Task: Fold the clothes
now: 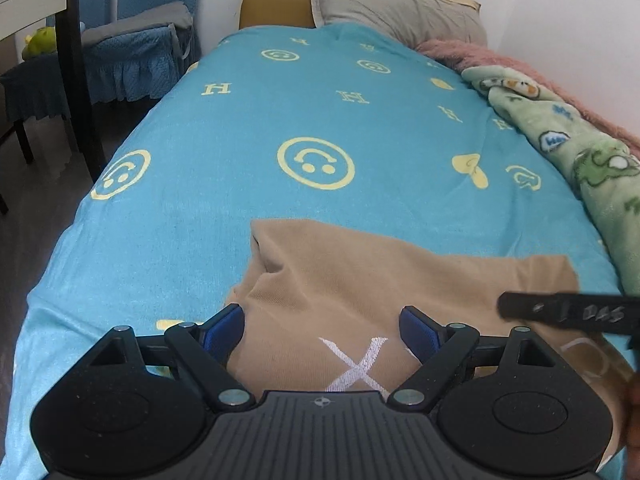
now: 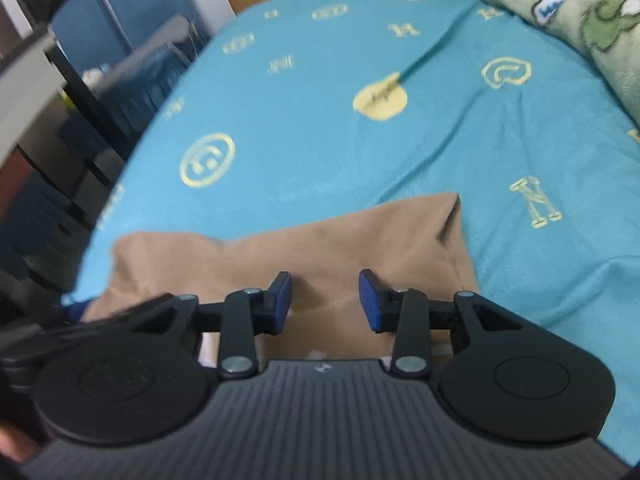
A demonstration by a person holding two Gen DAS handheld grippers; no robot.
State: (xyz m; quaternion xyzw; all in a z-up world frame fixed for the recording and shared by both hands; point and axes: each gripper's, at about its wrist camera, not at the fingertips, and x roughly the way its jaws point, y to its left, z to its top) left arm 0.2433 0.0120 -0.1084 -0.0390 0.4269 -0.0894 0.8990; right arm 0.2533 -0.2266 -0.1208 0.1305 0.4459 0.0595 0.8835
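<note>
A tan garment point(image 1: 360, 272) with a white stitched X lies on the near end of a bed covered by a turquoise sheet point(image 1: 280, 112). My left gripper point(image 1: 322, 326) is open, its blue pads hovering over the garment's near part. In the right wrist view the same tan garment point(image 2: 280, 244) lies folded with a corner at the right. My right gripper point(image 2: 325, 300) is open above its near edge, holding nothing. The right gripper's black finger also shows in the left wrist view point(image 1: 568, 312) at the right.
A green cartoon blanket point(image 1: 580, 152) and a pink fluffy one point(image 1: 500, 56) lie along the bed's right side by the wall. A grey pillow point(image 1: 400, 4) sits at the head. A blue covered chair point(image 1: 132, 52) and dark table legs point(image 1: 76, 60) stand left of the bed.
</note>
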